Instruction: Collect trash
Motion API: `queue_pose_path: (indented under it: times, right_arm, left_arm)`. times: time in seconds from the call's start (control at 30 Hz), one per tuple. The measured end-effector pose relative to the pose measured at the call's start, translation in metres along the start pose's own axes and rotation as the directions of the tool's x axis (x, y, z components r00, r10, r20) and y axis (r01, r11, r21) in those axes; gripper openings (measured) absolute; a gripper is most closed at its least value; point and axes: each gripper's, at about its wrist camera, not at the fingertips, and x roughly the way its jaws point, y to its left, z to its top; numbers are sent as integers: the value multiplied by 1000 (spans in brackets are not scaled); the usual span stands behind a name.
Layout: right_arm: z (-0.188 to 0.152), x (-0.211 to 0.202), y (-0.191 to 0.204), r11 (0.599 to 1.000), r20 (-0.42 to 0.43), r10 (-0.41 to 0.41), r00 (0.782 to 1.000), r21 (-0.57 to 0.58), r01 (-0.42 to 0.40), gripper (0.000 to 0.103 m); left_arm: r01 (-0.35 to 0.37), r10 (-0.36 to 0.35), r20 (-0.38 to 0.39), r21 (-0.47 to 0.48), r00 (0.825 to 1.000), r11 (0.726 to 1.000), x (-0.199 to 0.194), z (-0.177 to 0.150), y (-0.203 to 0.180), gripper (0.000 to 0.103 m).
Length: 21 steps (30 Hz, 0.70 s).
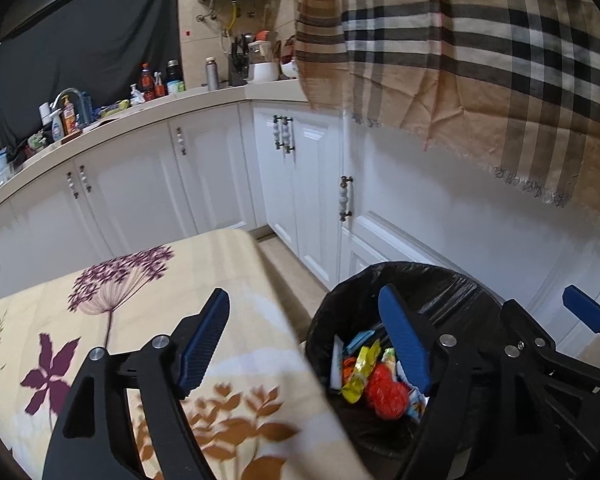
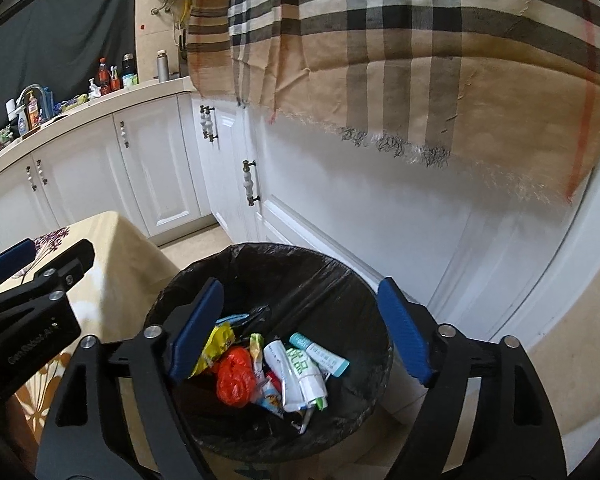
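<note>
**Both claws empty above the kitchen bin**

The black-lined trash bin [image 2: 268,344] stands on the floor beside the table, holding wrappers, an orange bag [image 2: 236,376] and a white tube [image 2: 300,364]. My right gripper [image 2: 300,332] hangs over its mouth, jaws wide, gripping nothing; my left gripper [image 1: 308,344] is equally wide and empty, straddling table edge and bin rim. I judge the drop done, so the sound move is lifting straight up, clear of the liner. The floral tablecloth [image 1: 148,280] crowds the left; white cabinets [image 2: 380,224] and a hanging plaid cloth [image 2: 420,60] close in behind.
</note>
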Motion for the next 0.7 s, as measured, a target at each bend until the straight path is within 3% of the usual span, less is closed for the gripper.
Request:
queue_pose_path:
  times: [0.7]
  right_arm:
    - [-21,-80,29,999,42,21,999,-39,-20,88]
  left_arm:
    - [-53,53,30,-26,998,998,-89,-33,50,83]
